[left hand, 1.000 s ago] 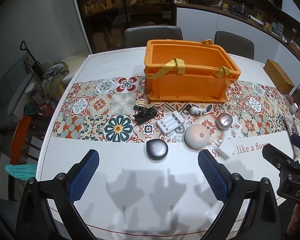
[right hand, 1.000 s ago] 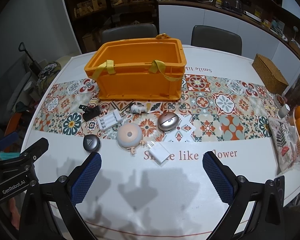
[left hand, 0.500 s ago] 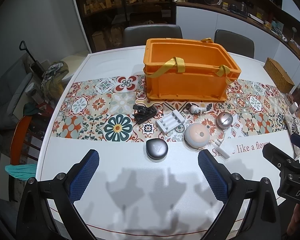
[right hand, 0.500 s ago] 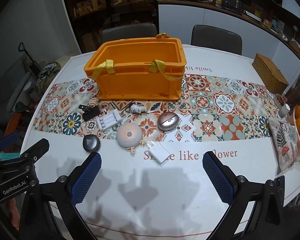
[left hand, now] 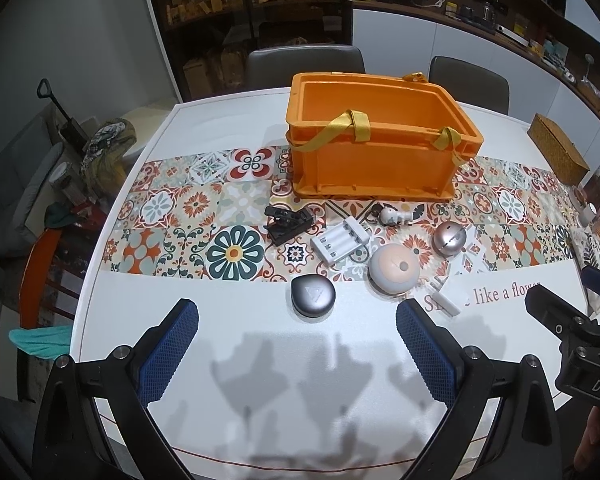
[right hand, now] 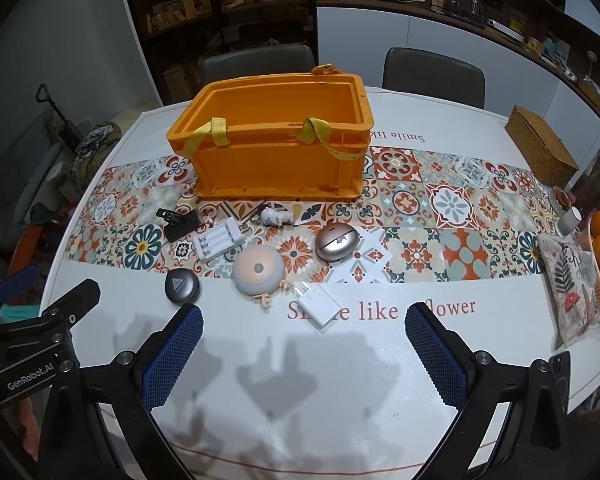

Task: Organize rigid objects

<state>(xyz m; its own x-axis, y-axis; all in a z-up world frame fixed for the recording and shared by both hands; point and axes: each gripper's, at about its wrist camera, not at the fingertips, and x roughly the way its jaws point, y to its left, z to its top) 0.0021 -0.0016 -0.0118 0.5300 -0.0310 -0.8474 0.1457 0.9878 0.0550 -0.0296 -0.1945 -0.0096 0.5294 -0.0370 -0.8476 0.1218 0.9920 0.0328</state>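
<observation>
Left wrist view: the left gripper [left hand: 296, 350] hovers with fingers spread wide apart, holding nothing. Beyond it, an orange crate [left hand: 374, 162] stands with nothing visible inside. In front of the crate lie a dark case [left hand: 313, 294] and a battery holder [left hand: 340, 241].

Right wrist view: the right gripper [right hand: 305, 354] is likewise spread apart, holding nothing. The crate [right hand: 276, 162] shows a bare interior. A white charger [right hand: 319, 303] and a silver ball [right hand: 336, 241] lie in front of the crate.

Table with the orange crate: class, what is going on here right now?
A person holds two tools, the left tool and the right tool, both open and empty above the white table. Nothing is packed yet: the orange crate looks empty. In front of it lie a dark case, a battery holder, a black clip, a silver ball, a round pink gadget and a white charger.
</observation>
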